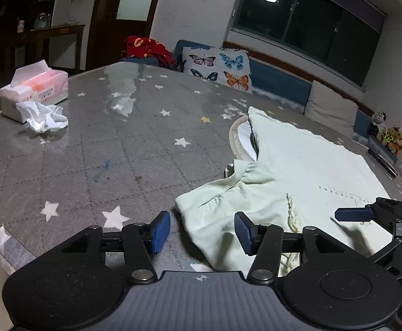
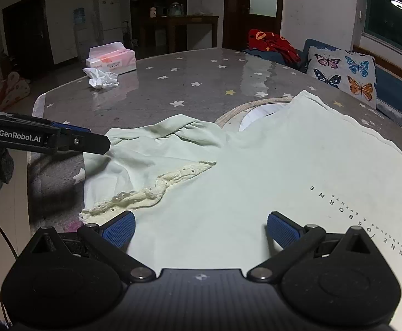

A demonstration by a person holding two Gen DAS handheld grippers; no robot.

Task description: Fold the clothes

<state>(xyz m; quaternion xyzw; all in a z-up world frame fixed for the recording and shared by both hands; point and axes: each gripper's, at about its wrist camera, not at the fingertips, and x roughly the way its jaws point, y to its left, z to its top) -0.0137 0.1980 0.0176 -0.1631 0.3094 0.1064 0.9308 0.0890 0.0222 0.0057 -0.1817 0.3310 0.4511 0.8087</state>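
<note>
The pale green shirt (image 2: 228, 165) lies spread on your star-patterned desk (image 2: 187, 88), sleeve bunched at its left. Your left gripper (image 1: 202, 233) and right gripper (image 2: 201, 229) hover over it, fingers wide apart, holding nothing.

A home living room: a butterfly cushion (image 2: 344, 73) on a sofa (image 2: 394, 88), a tissue pack (image 2: 111, 60), a fridge (image 2: 108, 13)

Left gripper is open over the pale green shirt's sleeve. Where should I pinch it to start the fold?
Probably pinch the sleeve at its loose cuff edge, coming from the shirt's outer side. That edge lies free on the star-print tablecloth, right between the open left gripper, so one finger can slide under.
</note>
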